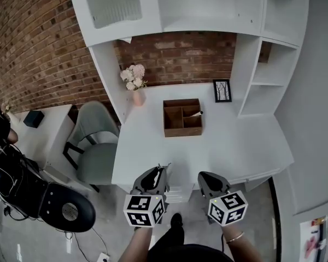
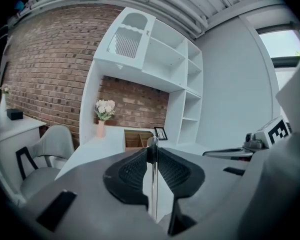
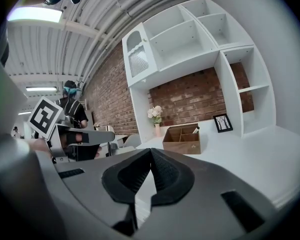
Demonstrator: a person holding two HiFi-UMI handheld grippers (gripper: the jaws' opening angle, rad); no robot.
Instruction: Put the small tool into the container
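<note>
Left gripper view: my left gripper (image 2: 152, 148) clamps the tool (image 2: 151, 194); the right gripper (image 3: 150, 152) is closed, empty. Next I must carry it to the box (image 1: 182, 133).

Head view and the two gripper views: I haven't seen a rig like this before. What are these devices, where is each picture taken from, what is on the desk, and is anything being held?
There is no robot here. A person holds a hand-operated two-jaw gripper in each hand; the marker cubes are part of the grippers. The head view comes from a camera on the person's head, looking down at a white desk. The other two pictures come from cameras riding on each gripper, looking along its jaws.

On the desk stand a wooden container with compartments, a vase of flowers and a framed picture. A grey chair sits to the left.

The left gripper is closed on the small tool, a thin metal strip standing between its pads. The right gripper is closed and empty. Both are at the desk's near edge, short of the container.
</note>
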